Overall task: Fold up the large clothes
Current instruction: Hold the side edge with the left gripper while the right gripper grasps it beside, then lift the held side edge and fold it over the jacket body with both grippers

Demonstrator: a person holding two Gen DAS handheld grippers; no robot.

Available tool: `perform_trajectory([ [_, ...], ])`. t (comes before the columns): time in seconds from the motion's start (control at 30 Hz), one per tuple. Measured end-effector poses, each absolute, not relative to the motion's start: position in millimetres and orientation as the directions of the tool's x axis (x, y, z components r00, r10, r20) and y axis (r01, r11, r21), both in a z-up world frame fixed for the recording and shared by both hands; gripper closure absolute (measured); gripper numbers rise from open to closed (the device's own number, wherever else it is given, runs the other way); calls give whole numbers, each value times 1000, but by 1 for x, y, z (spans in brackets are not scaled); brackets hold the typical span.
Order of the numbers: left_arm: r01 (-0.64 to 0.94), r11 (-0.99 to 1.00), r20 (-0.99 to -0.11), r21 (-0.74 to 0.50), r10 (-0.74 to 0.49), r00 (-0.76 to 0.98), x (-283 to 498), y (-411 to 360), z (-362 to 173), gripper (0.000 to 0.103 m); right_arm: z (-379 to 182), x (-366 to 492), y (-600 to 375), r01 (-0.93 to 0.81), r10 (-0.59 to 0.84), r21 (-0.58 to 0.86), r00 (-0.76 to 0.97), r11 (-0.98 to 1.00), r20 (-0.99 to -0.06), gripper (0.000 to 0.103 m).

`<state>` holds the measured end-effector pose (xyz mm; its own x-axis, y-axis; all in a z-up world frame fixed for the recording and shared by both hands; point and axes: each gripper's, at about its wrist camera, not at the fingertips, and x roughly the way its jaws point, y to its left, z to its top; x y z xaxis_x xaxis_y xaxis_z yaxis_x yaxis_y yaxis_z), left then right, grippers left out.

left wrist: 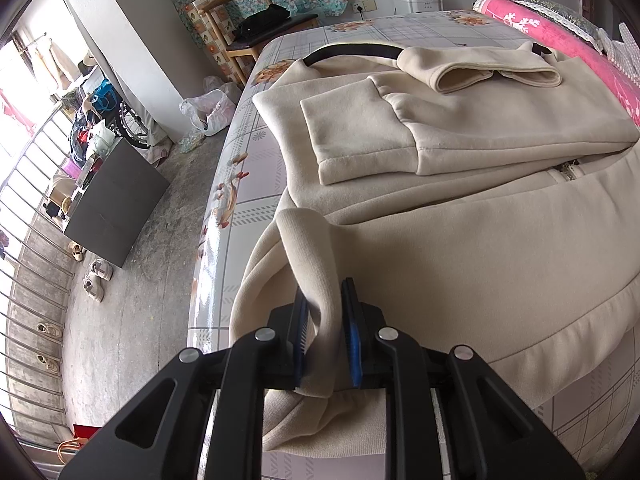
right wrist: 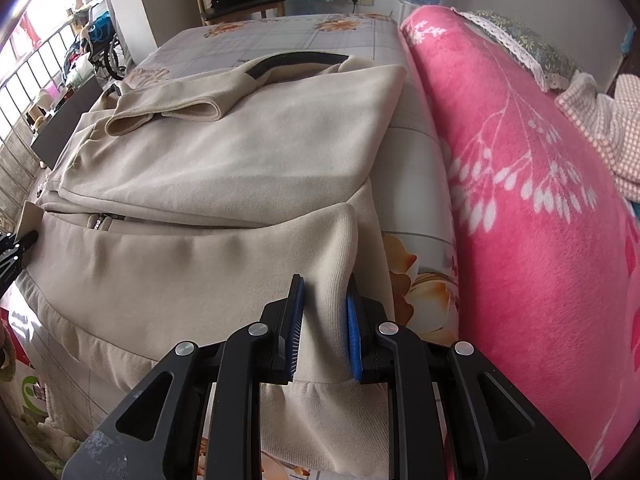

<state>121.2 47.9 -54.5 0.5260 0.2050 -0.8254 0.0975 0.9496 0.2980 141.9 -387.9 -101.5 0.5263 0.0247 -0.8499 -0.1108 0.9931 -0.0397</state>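
Note:
A large beige zip jacket (left wrist: 460, 240) lies on the bed (left wrist: 360, 32), sleeves folded across its chest, its black-lined collar at the far end. My left gripper (left wrist: 325, 300) is shut on the jacket's bottom hem at its left corner, at the bed's near edge. In the right wrist view the jacket (right wrist: 220, 160) fills the middle. My right gripper (right wrist: 323, 300) is shut on a raised fold of the hem at the right corner. The left gripper's tip (right wrist: 16, 248) shows at the far left of that view.
A pink flowered blanket (right wrist: 540, 220) is rolled along the bed's right side, close to my right gripper. A wooden chair (left wrist: 256, 28) stands beyond the bed's far end. A dark cabinet (left wrist: 116, 196), shoes and plastic bags are on the floor left of the bed.

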Motion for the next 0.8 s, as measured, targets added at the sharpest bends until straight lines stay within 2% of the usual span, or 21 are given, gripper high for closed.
perform_trajectory([
  [0.1,98,951,-826,294,200,527,121,48,-54,86,-100,140,-386,-106,11,-54,537,993,-844,91],
  [0.13,99,951,-825,292,198,529,121,48,-54,86,-99,139,-385,-106,9,-57,540,993,-841,96],
  [0.23,104,952,-819,289,190,541,118,49,-53,90,-94,134,-383,-102,3,-65,559,993,-829,98],
  [0.43,94,962,-790,258,154,594,105,52,-36,95,-75,116,-378,-82,-17,-85,616,993,-787,99],
  [0.8,89,972,-712,217,96,696,61,57,2,97,-39,70,-376,-29,-22,-61,714,998,-700,99],
])
